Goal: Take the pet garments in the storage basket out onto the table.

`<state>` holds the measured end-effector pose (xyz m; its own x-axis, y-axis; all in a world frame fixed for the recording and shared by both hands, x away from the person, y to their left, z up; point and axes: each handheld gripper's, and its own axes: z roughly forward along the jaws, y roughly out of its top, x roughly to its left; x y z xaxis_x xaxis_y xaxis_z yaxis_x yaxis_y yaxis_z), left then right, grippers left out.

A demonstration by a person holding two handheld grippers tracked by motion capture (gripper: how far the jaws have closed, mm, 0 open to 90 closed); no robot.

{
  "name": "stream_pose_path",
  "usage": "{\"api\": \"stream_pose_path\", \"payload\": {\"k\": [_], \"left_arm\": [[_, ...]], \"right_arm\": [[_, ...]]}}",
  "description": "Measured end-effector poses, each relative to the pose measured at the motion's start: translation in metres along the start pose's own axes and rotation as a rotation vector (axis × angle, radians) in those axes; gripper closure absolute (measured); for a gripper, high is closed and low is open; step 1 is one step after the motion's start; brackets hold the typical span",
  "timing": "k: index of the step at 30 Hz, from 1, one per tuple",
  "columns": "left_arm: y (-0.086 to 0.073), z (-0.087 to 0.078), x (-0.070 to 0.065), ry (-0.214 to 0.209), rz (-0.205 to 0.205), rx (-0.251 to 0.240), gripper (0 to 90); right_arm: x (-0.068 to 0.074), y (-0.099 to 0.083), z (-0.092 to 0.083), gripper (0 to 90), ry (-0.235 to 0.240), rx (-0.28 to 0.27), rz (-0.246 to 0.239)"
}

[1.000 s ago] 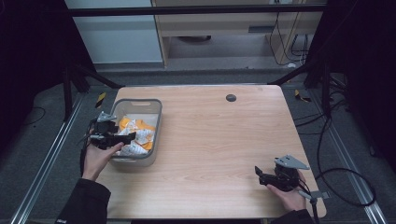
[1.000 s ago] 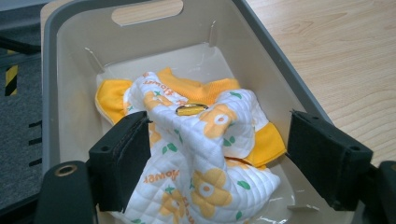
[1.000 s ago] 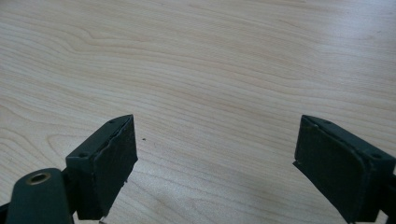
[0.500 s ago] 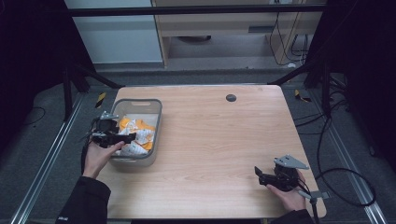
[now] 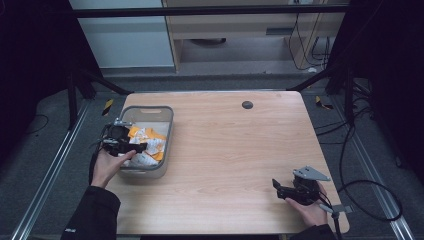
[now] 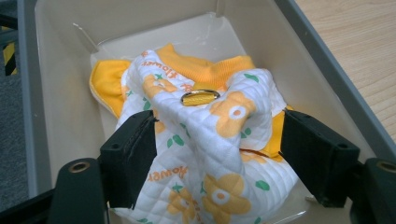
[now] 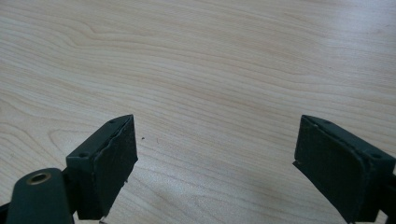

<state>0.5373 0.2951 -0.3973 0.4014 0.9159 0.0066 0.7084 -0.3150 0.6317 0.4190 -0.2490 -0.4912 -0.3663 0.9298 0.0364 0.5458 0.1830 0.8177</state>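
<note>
High view: a person is sitting at a wooden table (image 5: 225, 145), one gripper in each hand.
Left gripper (image 5: 131, 146): it is reaching over the near-left rim of a grey bin (image 5: 167, 140) at the table's left side. Its jaws have just been closing, with a bunched fold of cloth between them.
Left gripper view: the left jaw is lying against the quilted garment (image 6: 210, 144); the right jaw is standing just beside the fold, and I cannot tell whether it is touching, so the pads are not yet pinching the cloth.
Garment: white quilted fabric with orange flowers, green leaves and orange ribbed trim is lying crumpled on the bin's floor. A small gold ring (image 6: 200, 97) is sitting on top of the raised fold.
In the way: the bin's tall walls are hemming the left gripper on both sides.
Right gripper (image 5: 281, 189): it is resting near the table's front right corner, well apart from the bin.
Right gripper view: its jaws are spread wide over bare wood.
Around: a dark round disc (image 5: 247, 104) is sitting near the table's far edge.
</note>
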Motion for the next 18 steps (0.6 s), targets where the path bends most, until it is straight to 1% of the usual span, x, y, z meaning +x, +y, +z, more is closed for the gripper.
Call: {"api": "stream_pose_path", "payload": {"k": [3,4,8,10,11,14,16,18], "left_arm": [[0.0003,0.0012,-0.0001,-0.001,0.000,0.002,30.6],[0.0005,0.0027,-0.0006,-0.012,-0.002,0.008,31.3],[0.0009,0.0050,-0.0014,-0.010,-0.001,0.018,35.2],[0.0011,0.0053,-0.0008,-0.009,0.006,0.032,37.7],[0.0011,0.0058,-0.0013,-0.011,-0.001,0.031,38.5],[0.0013,0.0073,-0.0014,-0.008,0.000,0.043,40.7],[0.0014,0.0087,-0.0014,-0.014,-0.001,0.054,42.7],[0.0013,0.0097,-0.0019,-0.011,-0.002,0.055,45.6]], "right_arm": [[-0.0006,-0.0003,0.0009,12.9,-0.002,-0.001,-0.010],[-0.0006,-0.0003,0.0010,12.9,-0.003,0.000,-0.010],[-0.0007,-0.0004,0.0012,13.0,-0.001,0.001,-0.011],[-0.0008,-0.0004,0.0012,13.0,0.000,0.002,-0.011],[-0.0008,-0.0004,0.0012,13.0,0.000,0.002,-0.011],[-0.0007,-0.0005,0.0015,13.0,0.001,0.004,-0.011],[-0.0007,-0.0005,0.0016,13.0,0.001,0.004,-0.011],[-0.0005,-0.0006,0.0016,13.0,0.001,0.006,-0.010]]}}
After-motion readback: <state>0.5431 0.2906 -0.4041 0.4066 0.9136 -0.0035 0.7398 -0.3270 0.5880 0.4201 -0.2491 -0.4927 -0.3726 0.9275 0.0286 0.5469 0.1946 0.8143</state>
